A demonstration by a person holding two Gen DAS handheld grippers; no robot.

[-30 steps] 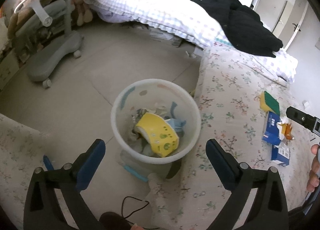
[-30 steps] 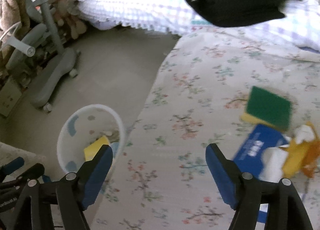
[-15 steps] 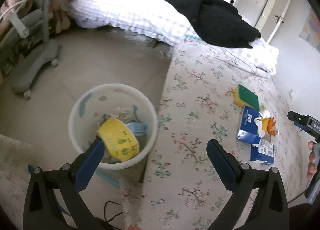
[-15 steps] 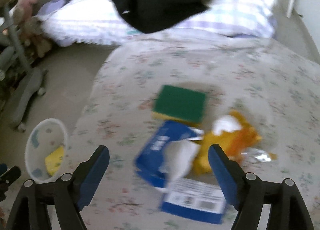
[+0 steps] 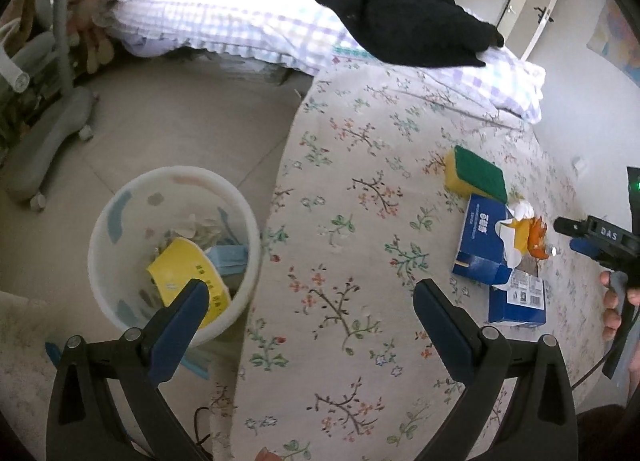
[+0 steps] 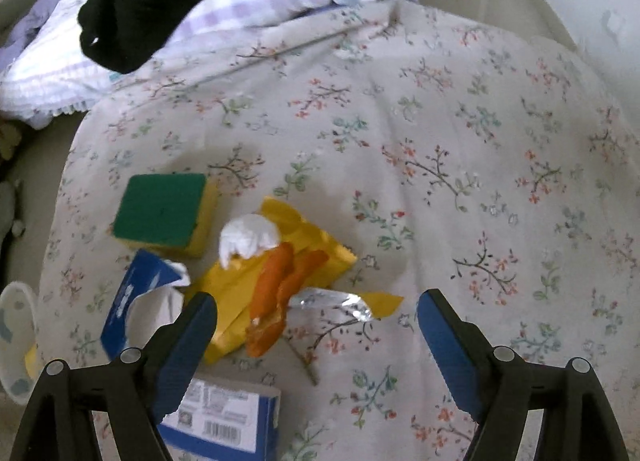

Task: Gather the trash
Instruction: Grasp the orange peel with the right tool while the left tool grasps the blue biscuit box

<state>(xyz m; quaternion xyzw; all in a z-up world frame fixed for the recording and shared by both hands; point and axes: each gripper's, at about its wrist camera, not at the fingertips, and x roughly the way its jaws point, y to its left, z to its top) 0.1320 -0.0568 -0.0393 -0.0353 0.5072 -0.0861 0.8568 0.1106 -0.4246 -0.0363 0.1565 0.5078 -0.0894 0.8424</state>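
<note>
Left wrist view: my left gripper (image 5: 310, 303) spread wide, empty, over the floral cover beside the bin (image 5: 120, 217).
Right wrist view: my right gripper (image 6: 316, 319) spread, empty, above orange peel (image 6: 280, 285) on yellow wrapper (image 6: 320, 245).

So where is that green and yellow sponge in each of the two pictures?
Left wrist view: the sponge lies right of centre on the flowered bedspread, just above the torn blue box.
Right wrist view: the sponge lies left of centre, again just above the blue box.
Shared landmark: the white bin.
</note>
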